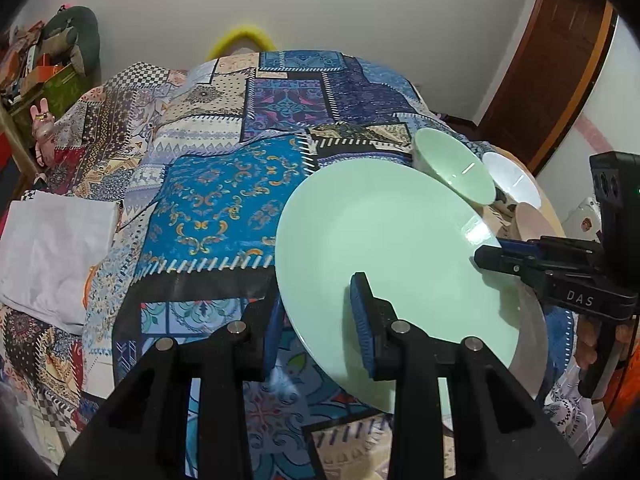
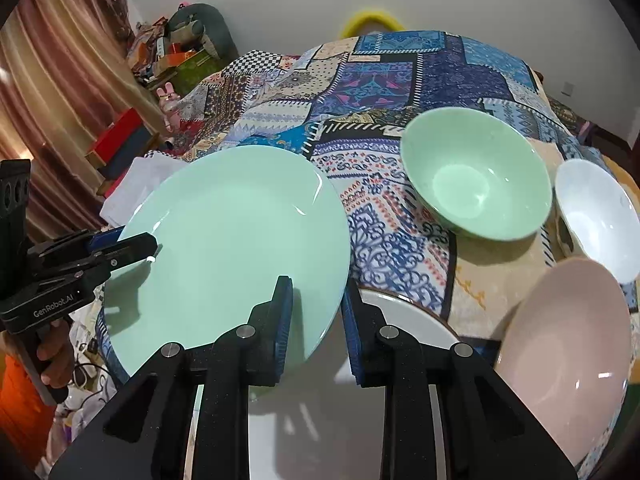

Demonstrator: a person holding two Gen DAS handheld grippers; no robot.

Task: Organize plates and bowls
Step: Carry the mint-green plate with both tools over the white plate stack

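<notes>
A large pale green plate [image 1: 384, 240] [image 2: 232, 240] hangs tilted above the patchwork cloth, held at two opposite rims. My left gripper [image 1: 318, 296] is shut on its near rim in the left wrist view, one pad above and one below; the right wrist view shows this gripper [image 2: 154, 244] at the plate's left edge. My right gripper [image 2: 316, 286] is shut on the other rim and reaches in from the right [image 1: 480, 254]. A white plate [image 2: 404, 320] lies just beneath. A green bowl [image 2: 476, 184], a white bowl [image 2: 596, 216] and a pink bowl [image 2: 568, 352] stand to the right.
The patchwork cloth [image 1: 216, 200] covers the whole surface. A folded white cloth [image 1: 52, 248] lies at its left. A cluttered shelf [image 1: 44, 68] and curtains [image 2: 48, 92] stand further left, a wooden door [image 1: 548, 68] at the far right. A person's hand [image 2: 56, 352] grips the left tool's handle.
</notes>
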